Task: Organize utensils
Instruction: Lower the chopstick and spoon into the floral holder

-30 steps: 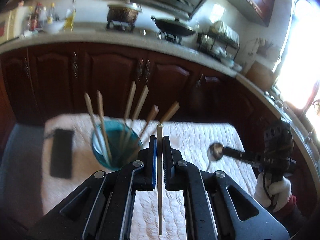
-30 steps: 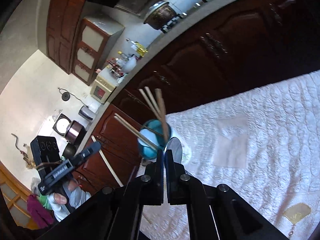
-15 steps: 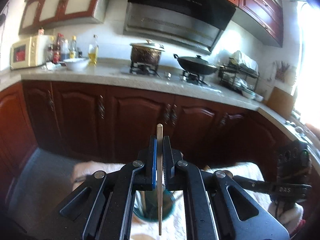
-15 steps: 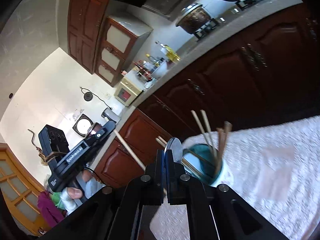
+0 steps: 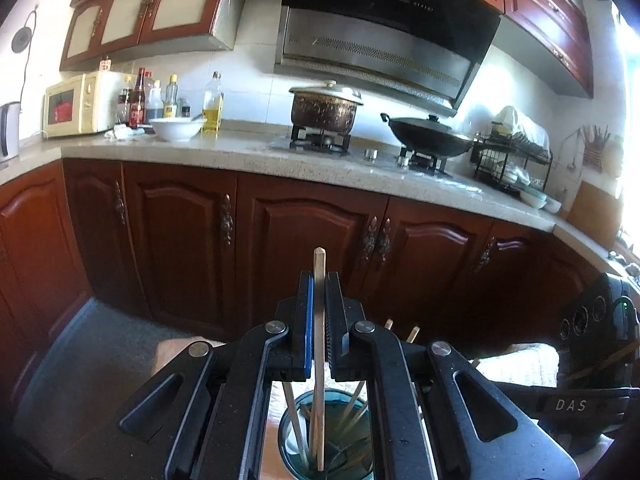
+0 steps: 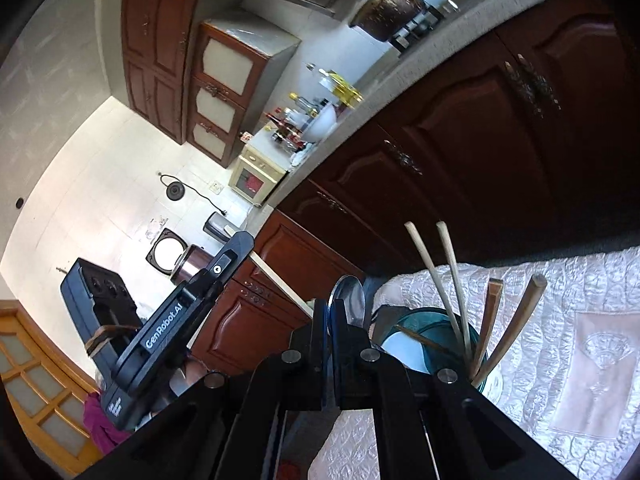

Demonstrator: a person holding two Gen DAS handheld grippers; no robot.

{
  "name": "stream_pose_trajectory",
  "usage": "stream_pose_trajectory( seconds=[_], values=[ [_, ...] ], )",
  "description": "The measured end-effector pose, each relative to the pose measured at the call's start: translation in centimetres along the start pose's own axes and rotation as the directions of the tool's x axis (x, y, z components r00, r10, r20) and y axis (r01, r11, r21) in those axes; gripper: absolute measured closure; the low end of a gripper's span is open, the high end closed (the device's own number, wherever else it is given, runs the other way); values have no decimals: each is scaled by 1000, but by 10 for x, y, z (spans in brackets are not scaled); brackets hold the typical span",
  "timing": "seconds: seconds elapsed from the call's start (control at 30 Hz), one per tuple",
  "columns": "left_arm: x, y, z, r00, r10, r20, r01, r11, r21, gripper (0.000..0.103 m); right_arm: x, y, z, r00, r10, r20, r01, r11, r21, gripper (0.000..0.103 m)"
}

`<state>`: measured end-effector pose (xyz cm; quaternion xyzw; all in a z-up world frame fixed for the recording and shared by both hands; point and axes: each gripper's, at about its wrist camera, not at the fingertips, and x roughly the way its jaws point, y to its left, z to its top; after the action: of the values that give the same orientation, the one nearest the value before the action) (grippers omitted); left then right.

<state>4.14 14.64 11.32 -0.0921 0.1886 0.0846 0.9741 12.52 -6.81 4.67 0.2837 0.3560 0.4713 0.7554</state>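
The left gripper [image 5: 317,312] has its jaws pinched nearly together on a single pale wooden chopstick [image 5: 319,360], which stands almost upright between the pads. Its blunt top pokes out above the jaws and its thin end reaches down below them into the mouth of the round teal glass cup [image 5: 326,436]. That cup sits directly beneath the jaws and already holds several more wooden chopsticks [image 6: 448,276], fanned against its rim.

The right gripper [image 6: 331,312] is clamped shut on a shiny metal spoon [image 6: 347,300]: the bowl of the spoon stands up just past the tips of the jaws, while the handle is hidden behind them. The teal cup lies just to the right of these jaws, resting on the white quilted cloth [image 6: 580,320].

The chopstick looks light, stiff and a little slick, so I would expect it to pivot or slide if the pinch loosens. Held as it is, around the upper part of its length, the lower end hangs free and can be steered into the cup; letting go once the tip is well inside should simply drop it among the others. The spoon is heavier at the bowl and smooth metal, so it may swing in a narrow grip. Which part of it the pads grip I cannot tell. The glass cup seems the fragile item here, and top-heavy with leaning sticks; a sideways knock on them could tip it.
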Motion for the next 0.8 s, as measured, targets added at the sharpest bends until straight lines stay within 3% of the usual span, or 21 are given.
stream_pose_trajectory(
  seconds=[0.37,0.8],
  values=[
    [9,-6,-33,998,10,-63,-8,999,36,99,4,-49,-19,998,-57,-34,59,995,77,102],
    [12,-14,-70,984,10,-176,4,997,79,98,-1,-72,-50,983,-156,-94,164,983,82,101]
  ],
)
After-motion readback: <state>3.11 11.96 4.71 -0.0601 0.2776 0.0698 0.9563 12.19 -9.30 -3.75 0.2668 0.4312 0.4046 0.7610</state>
